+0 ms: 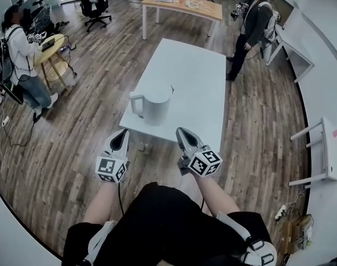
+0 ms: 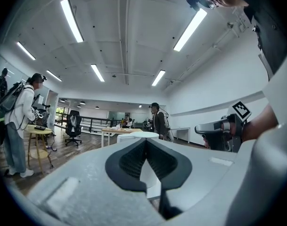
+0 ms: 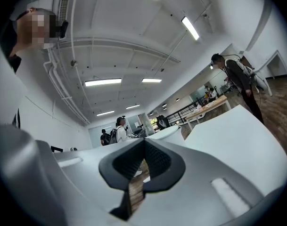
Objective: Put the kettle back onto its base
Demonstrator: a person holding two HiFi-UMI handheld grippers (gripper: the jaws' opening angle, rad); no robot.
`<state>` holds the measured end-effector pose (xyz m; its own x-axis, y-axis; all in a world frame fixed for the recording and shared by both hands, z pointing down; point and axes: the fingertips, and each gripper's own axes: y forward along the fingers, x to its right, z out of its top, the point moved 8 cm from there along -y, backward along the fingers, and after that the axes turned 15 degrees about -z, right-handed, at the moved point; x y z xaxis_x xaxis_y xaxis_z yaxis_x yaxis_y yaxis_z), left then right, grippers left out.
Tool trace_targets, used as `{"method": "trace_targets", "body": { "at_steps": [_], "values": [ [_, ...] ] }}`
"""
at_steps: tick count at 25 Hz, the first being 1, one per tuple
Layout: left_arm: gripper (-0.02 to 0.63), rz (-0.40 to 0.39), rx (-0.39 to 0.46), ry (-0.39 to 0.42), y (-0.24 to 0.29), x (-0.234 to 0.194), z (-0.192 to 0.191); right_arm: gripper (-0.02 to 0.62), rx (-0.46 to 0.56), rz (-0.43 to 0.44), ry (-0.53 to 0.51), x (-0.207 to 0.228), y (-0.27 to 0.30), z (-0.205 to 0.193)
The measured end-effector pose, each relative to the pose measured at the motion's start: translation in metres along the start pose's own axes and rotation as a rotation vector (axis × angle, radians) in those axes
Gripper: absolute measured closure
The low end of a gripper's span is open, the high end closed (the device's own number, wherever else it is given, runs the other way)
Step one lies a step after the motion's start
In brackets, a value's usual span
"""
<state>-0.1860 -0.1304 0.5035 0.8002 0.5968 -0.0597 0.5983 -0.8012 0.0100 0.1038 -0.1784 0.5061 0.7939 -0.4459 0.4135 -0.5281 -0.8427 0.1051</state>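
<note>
A white kettle (image 1: 155,105) with its handle to the left stands near the front left corner of the white table (image 1: 196,76). No separate base shows under or beside it. My left gripper (image 1: 122,134) hangs just short of the table's front edge, below the kettle's handle, jaws shut and empty. My right gripper (image 1: 183,133) is level with it, to the kettle's right, also shut on nothing. The left gripper view looks past my left gripper (image 2: 146,142) at the kettle's rim (image 2: 136,135). In the right gripper view the kettle (image 3: 169,132) sits beyond my right gripper (image 3: 144,142).
A person (image 1: 21,54) stands by a round yellow table (image 1: 52,49) at the left. Another person (image 1: 251,26) stands beyond the table's far right corner. A wooden table (image 1: 182,7) and an office chair (image 1: 94,4) are at the back. White tables (image 1: 328,148) line the right wall.
</note>
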Motion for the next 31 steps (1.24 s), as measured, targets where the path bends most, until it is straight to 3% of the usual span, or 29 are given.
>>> {"method": "trace_targets", "body": {
  "at_steps": [10,25,31],
  "values": [
    [0.603,0.012,0.016,0.000,0.028,0.020,0.005,0.595,-0.001,0.011,-0.048,0.033,-0.003,0.015],
    [0.603,0.058,-0.001,-0.048,0.025,0.026,-0.007,0.595,-0.048,0.063,-0.044,0.031,0.007,0.007],
    [0.603,0.064,-0.006,-0.024,0.025,0.021,-0.006,0.595,-0.048,0.048,-0.016,0.037,0.008,0.004]
  ]
}}
